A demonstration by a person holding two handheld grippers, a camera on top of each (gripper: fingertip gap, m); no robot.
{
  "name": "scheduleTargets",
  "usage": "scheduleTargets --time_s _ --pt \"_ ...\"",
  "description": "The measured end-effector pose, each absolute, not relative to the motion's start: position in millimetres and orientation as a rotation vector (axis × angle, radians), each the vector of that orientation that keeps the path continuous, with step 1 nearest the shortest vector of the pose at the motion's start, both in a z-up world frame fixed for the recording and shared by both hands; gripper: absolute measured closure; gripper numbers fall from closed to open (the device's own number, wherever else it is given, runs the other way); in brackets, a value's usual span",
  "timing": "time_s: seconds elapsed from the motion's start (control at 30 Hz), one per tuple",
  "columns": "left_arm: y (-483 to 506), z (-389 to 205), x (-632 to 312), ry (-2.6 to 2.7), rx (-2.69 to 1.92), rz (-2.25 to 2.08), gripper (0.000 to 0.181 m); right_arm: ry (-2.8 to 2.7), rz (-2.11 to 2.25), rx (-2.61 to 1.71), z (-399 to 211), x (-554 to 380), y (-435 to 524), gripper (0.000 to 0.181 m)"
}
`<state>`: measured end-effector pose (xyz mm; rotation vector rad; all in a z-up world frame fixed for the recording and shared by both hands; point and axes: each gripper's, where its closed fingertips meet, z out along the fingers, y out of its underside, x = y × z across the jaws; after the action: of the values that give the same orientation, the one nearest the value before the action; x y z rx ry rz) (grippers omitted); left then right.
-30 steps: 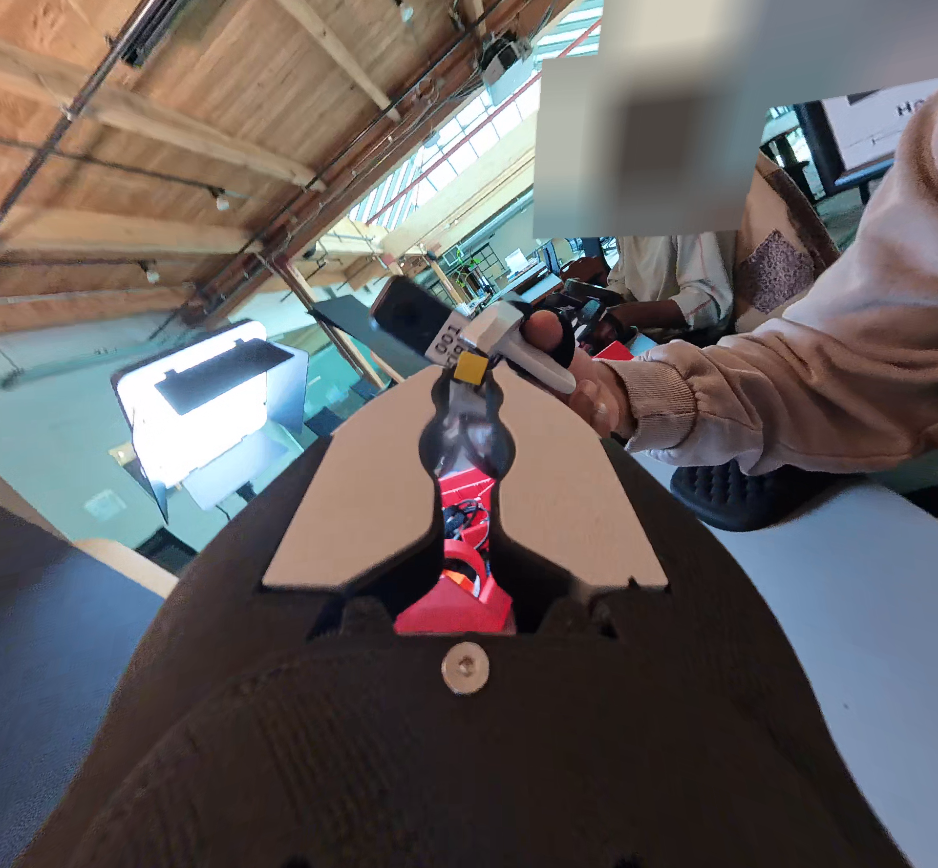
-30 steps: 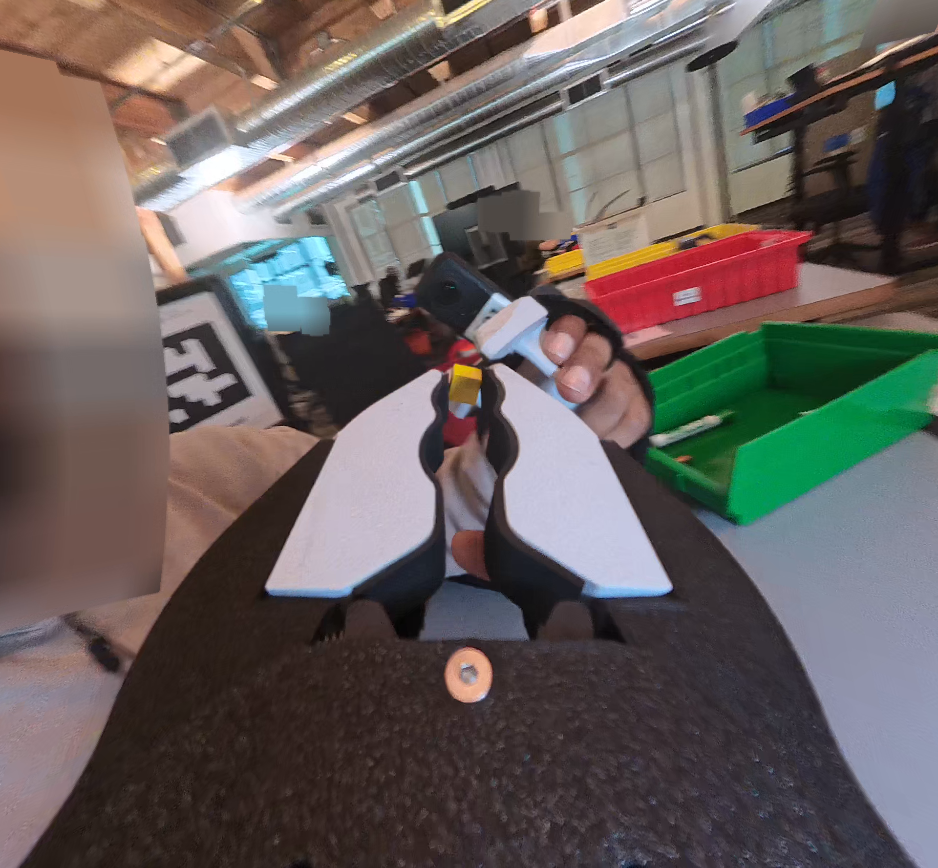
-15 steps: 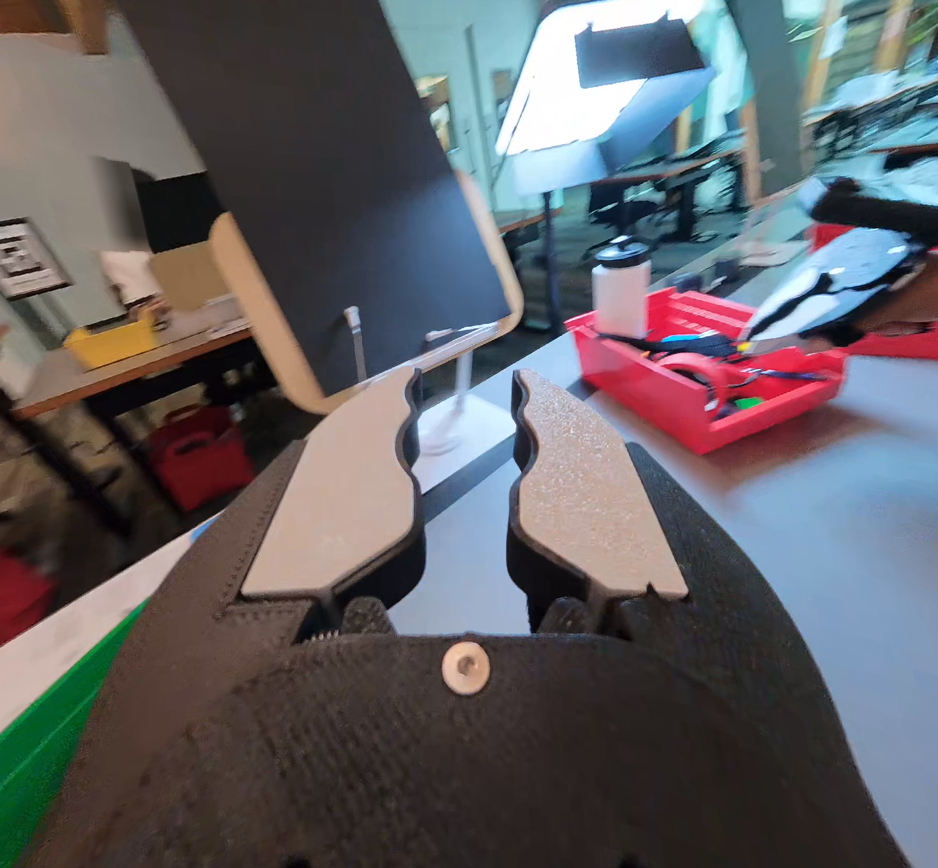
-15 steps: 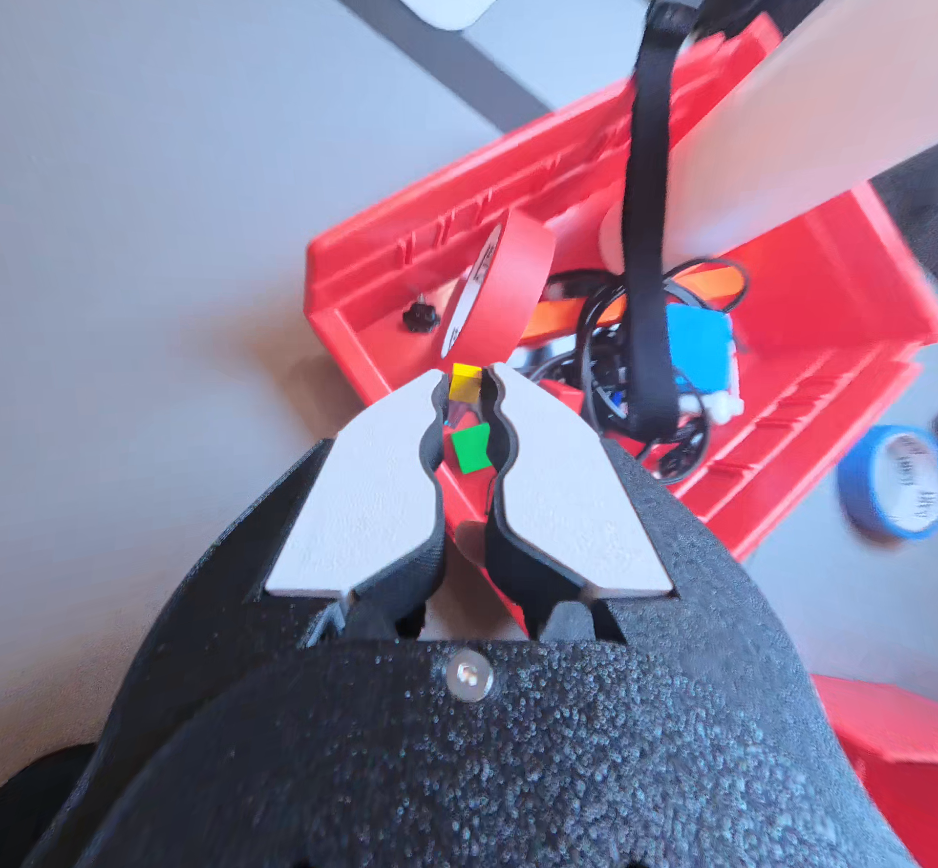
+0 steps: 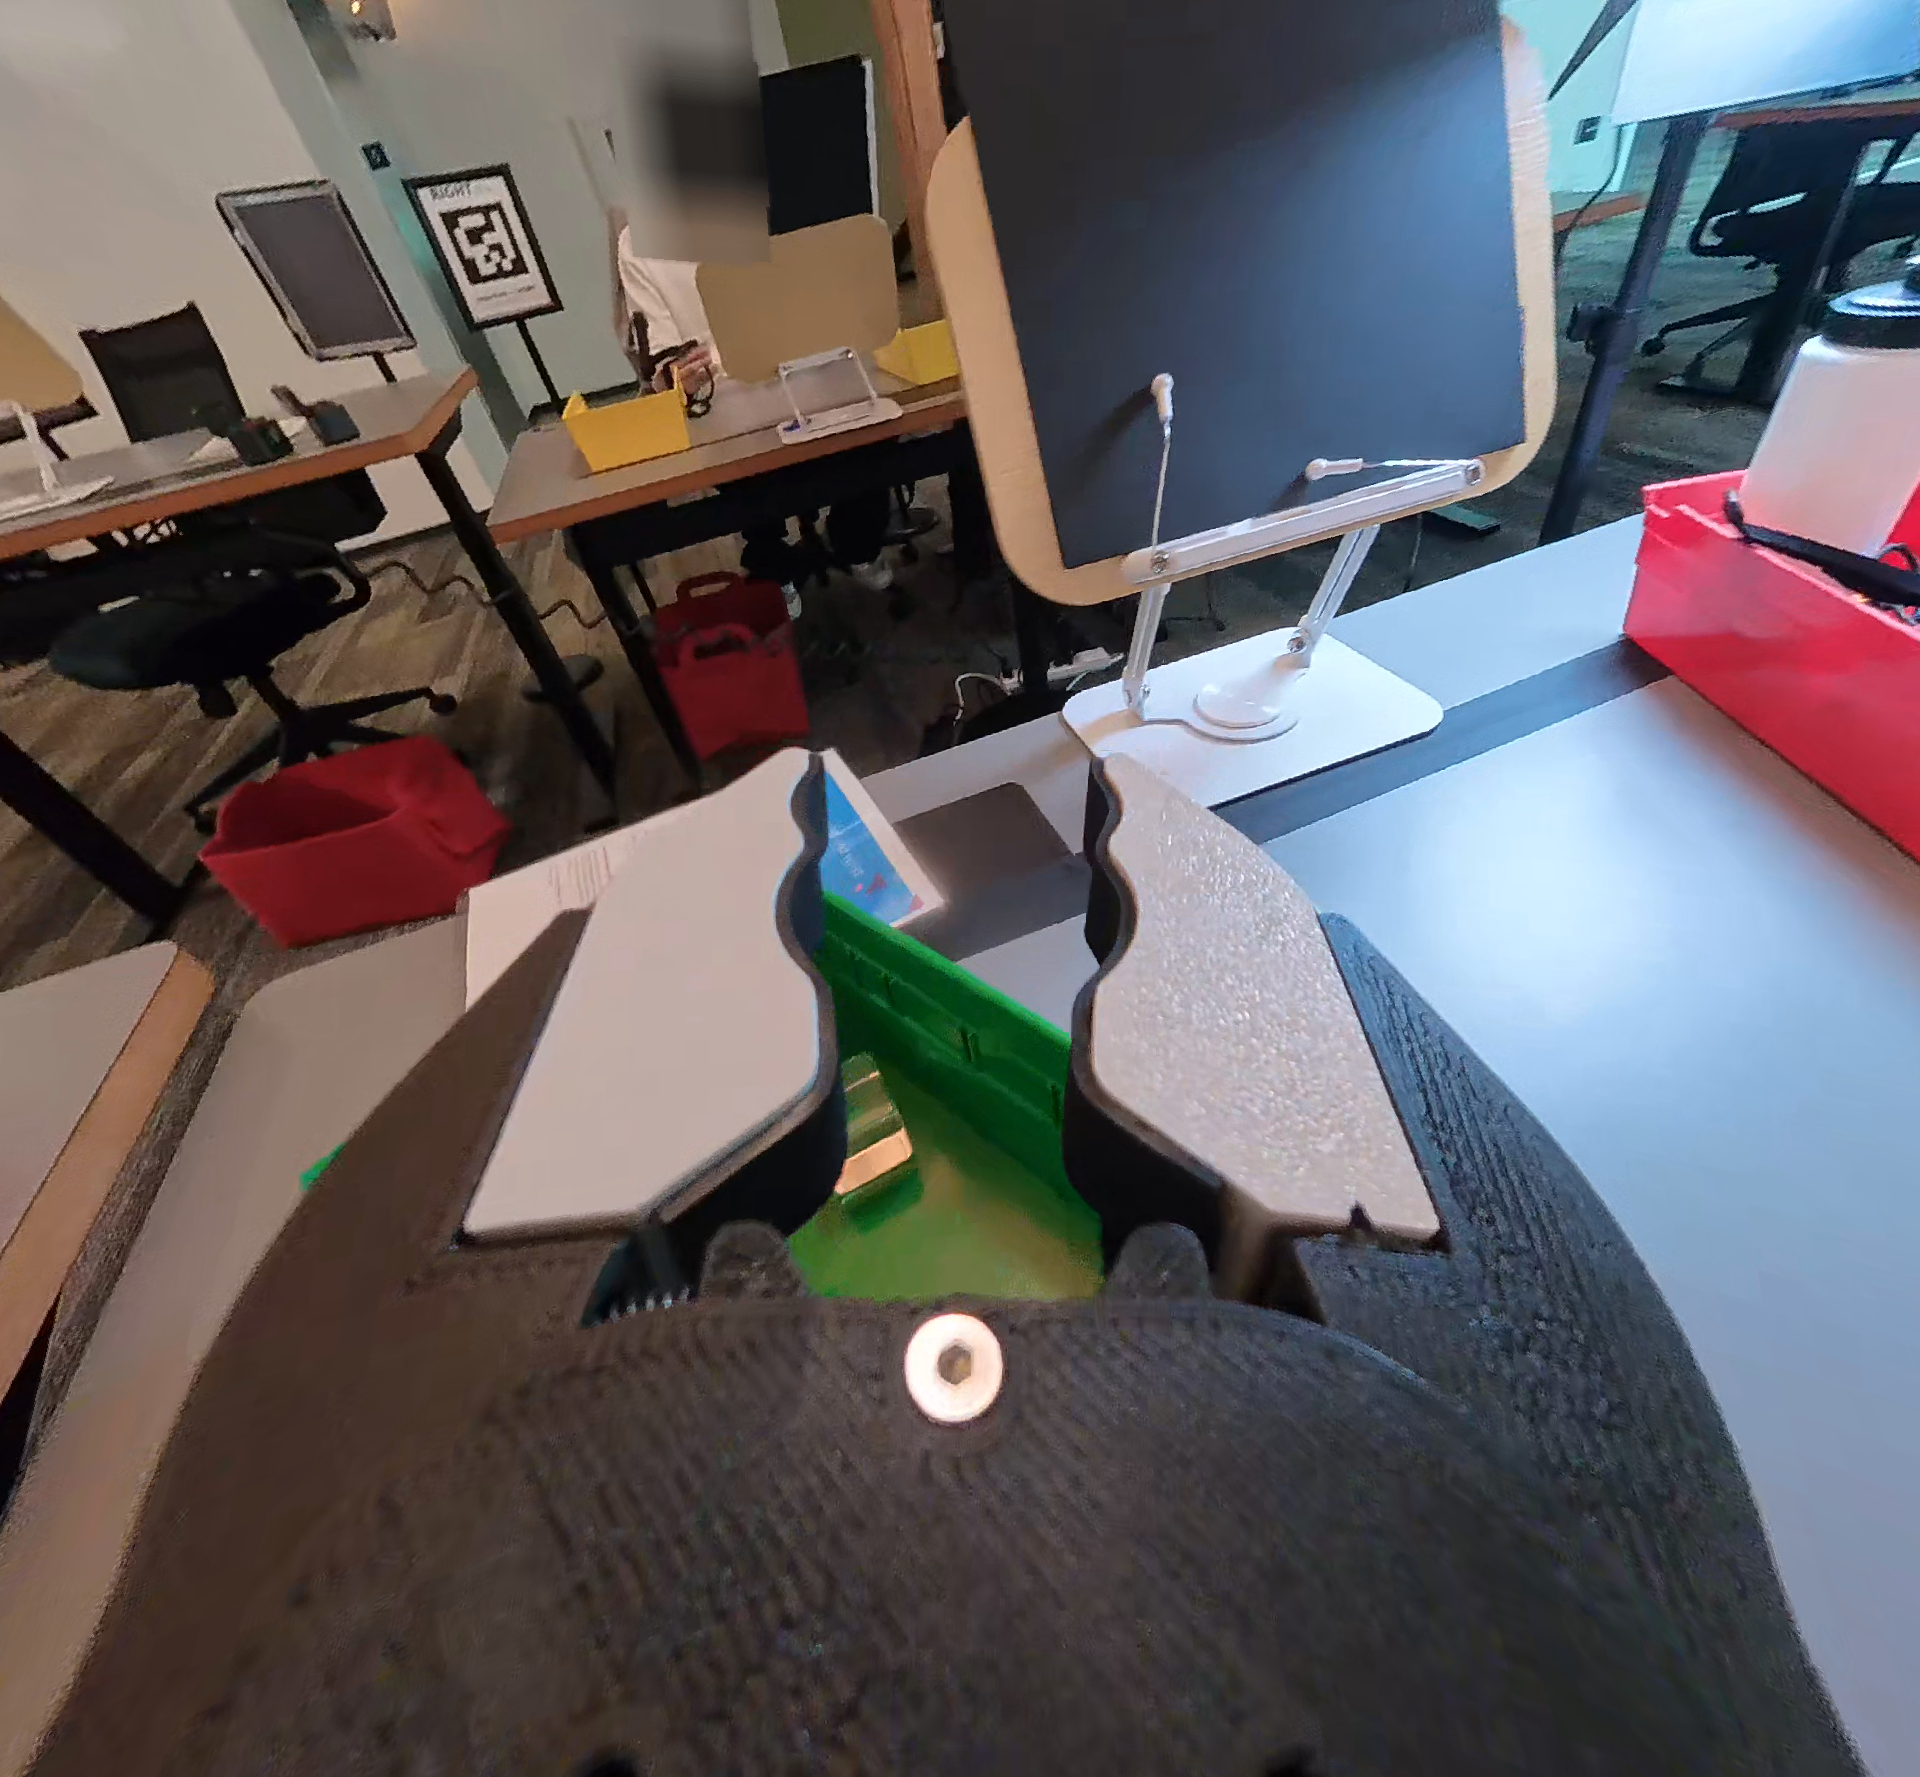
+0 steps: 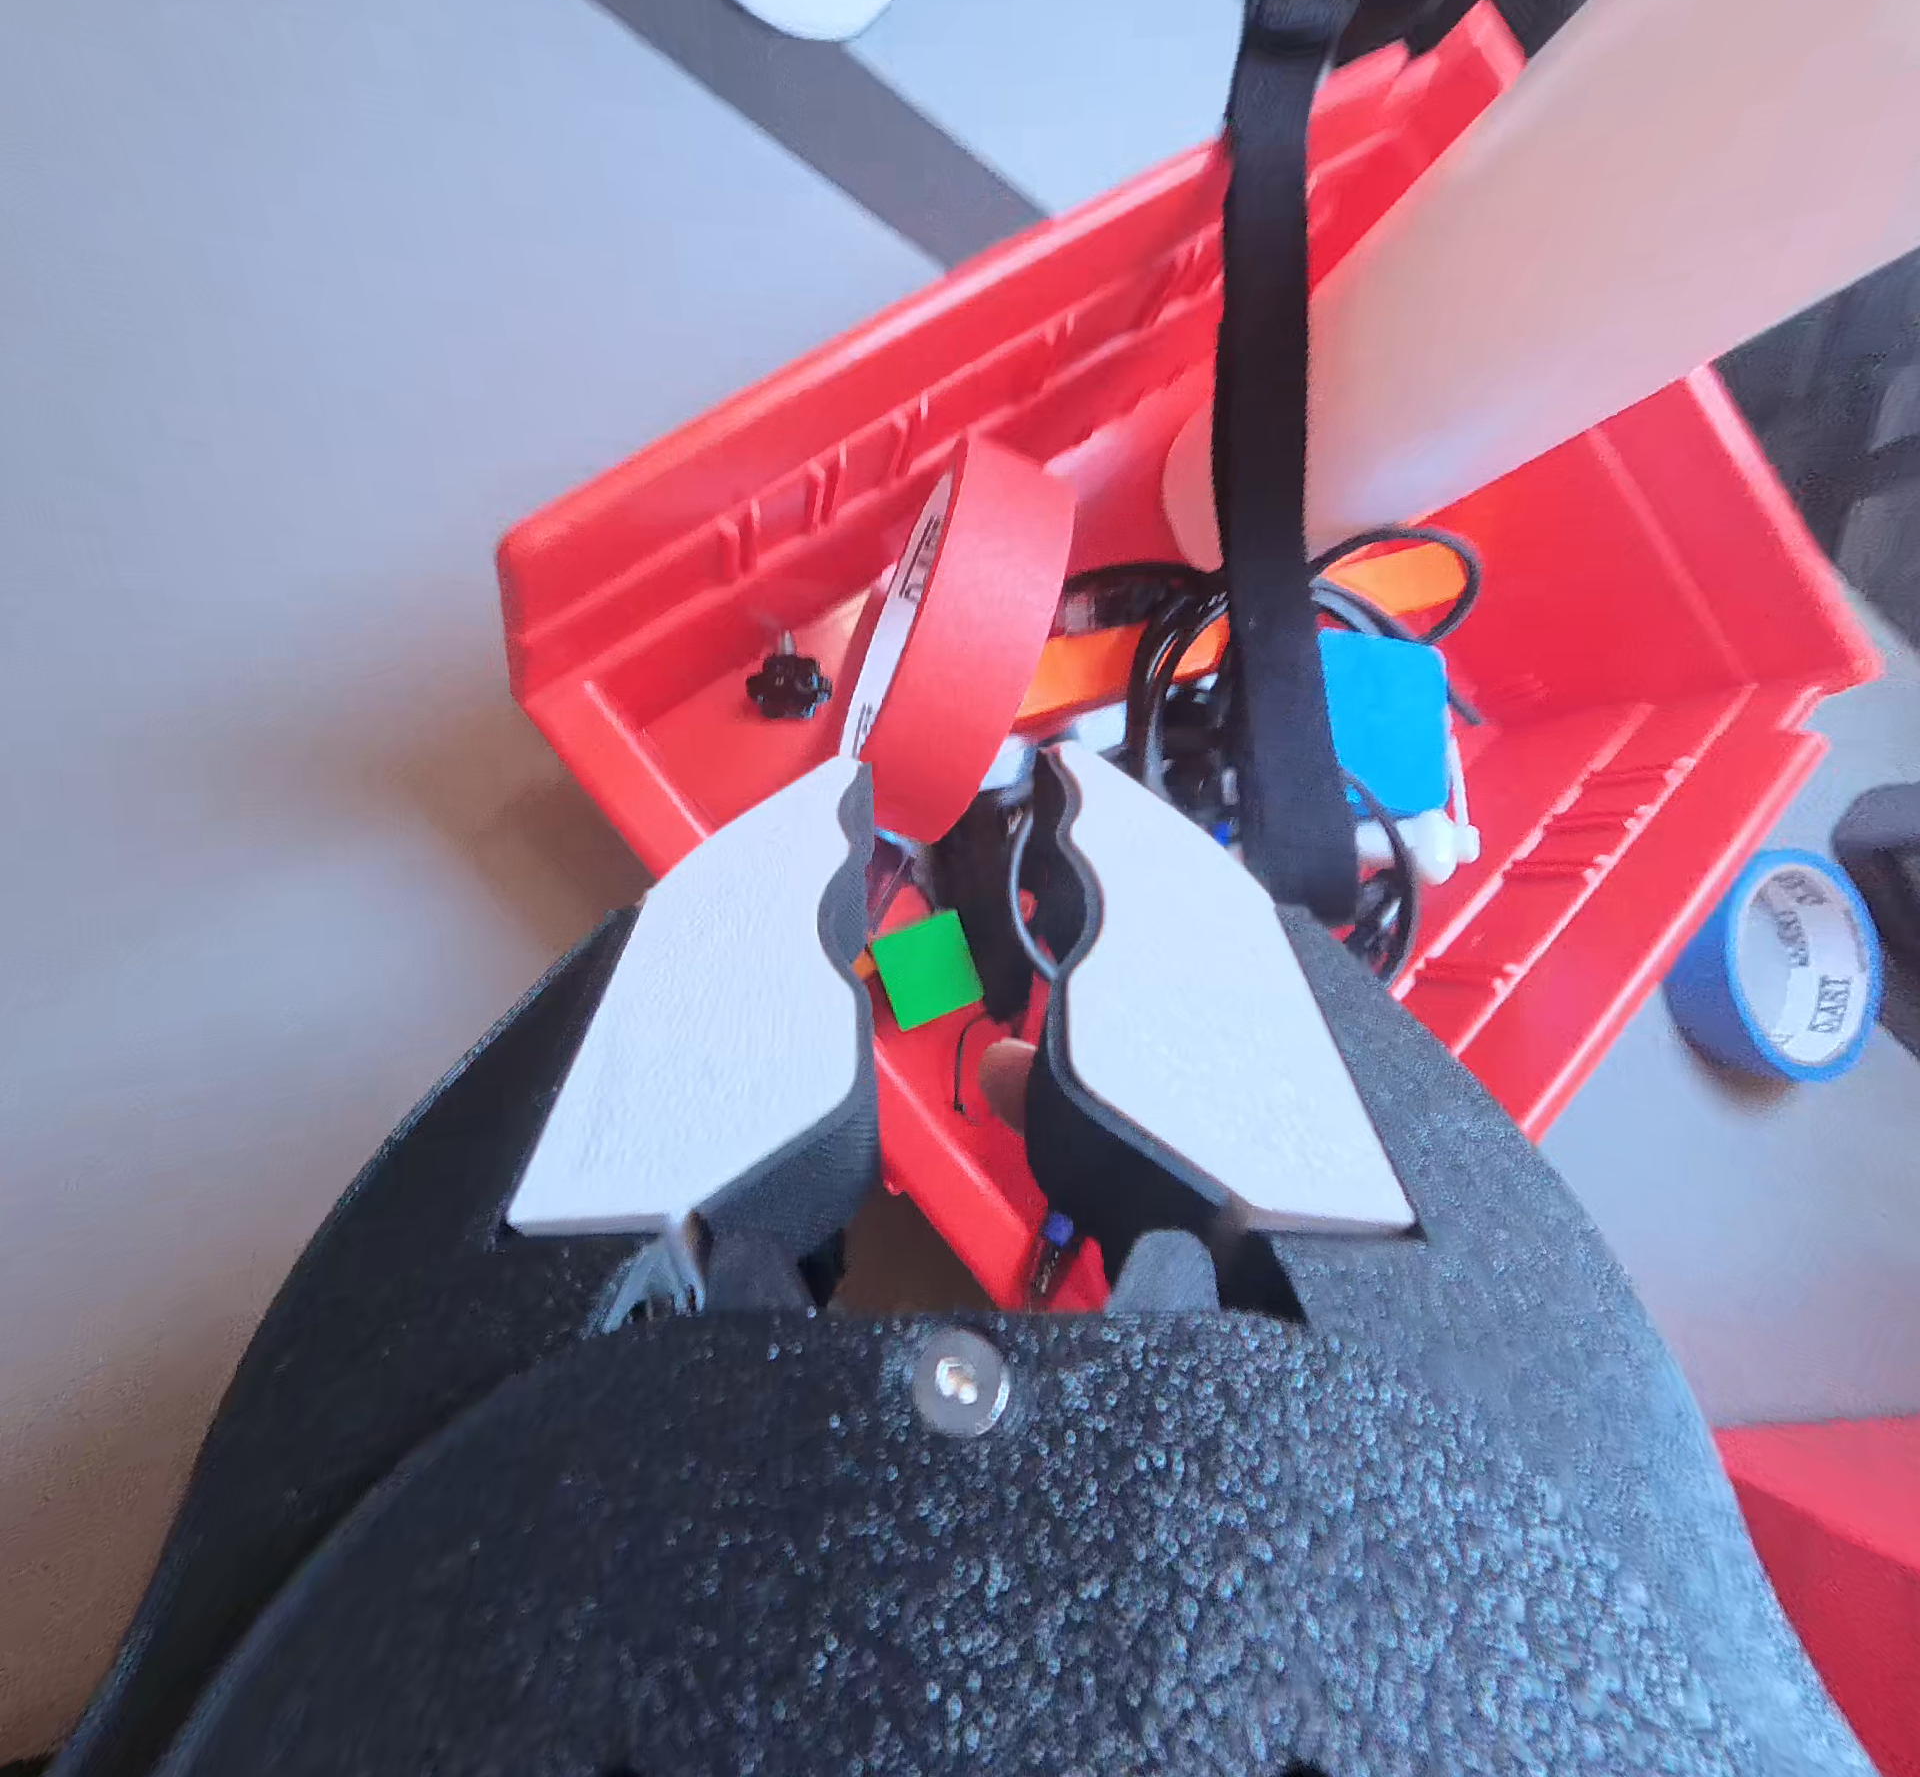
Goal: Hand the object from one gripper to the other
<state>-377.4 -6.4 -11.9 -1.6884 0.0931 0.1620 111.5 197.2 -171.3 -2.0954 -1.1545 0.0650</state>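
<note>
- The left gripper is wide open and holds nothing. It hangs over a green bin at the table's near left edge.
- The right gripper is open and empty too, over the red bin.
- A small green block lies in that bin, below the jaws.
- I cannot tell which thing is the object. No pass is going on now.

Both views bright and evenly lit, wide-angle bowing at edges; motion blur beyond the right gripper, left view sharp.
</note>
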Motion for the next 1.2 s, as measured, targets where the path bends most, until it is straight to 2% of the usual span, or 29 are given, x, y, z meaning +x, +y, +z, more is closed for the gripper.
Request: scheduleTargets --time_s 0.03,0.23,0.4,0.6,0.73,0.83,0.9,1.03,1.2 --pt "-5.4 -16.7 -382.2 0.077 -1.707 0.166 0.133 -1.134 0.086 -2.048 -160.7 106.7 197.5 0.151" --pt "4.9 -57.9 -410.2 -0.019 -1.845 0.167 0.133 -1.019 0.35 -1.679 -77.2 61.7 172.8 0.146" --pt "22.2 -113.1 -430.6 -0.094 -1.994 0.15 0.135 -1.004 0.579 -1.469 -33.3 31.4 135.3 0.152" --pt "47.6 -196.6 -449.5 -0.183 -2.209 0.164 0.127 -1.054 0.649 -1.405 -31.2 9.4 119.0 0.156" --pt "56.1 -230.3 -462.7 -0.212 -2.326 0.238 0.123 -1.091 0.661 -1.407 -39.1 -2.2 116.1 0.158" --pt "63.6 -248.1 -467.4 -0.199 -2.381 0.276 0.123 -1.109 0.679 -1.405 -43.6 -10.3 113.4 0.16" --pt "66.5 -258.7 -467.7 -0.194 -2.42 0.272 0.132 -1.116 0.701 -1.406 -46.2 -15.8 111.0 0.161" --pt "64.1 -243.3 -471.0 -0.148 -2.391 0.332 0.133 -1.125 0.7 -1.383 -47.5 -22.0 107.3 0.163" --pt "62.5 -151.3 -455.3 -0.03 -2.062 0.419 0.134 -1.147 0.782 -1.287 -34.3 -28.4 87.6 0.163"
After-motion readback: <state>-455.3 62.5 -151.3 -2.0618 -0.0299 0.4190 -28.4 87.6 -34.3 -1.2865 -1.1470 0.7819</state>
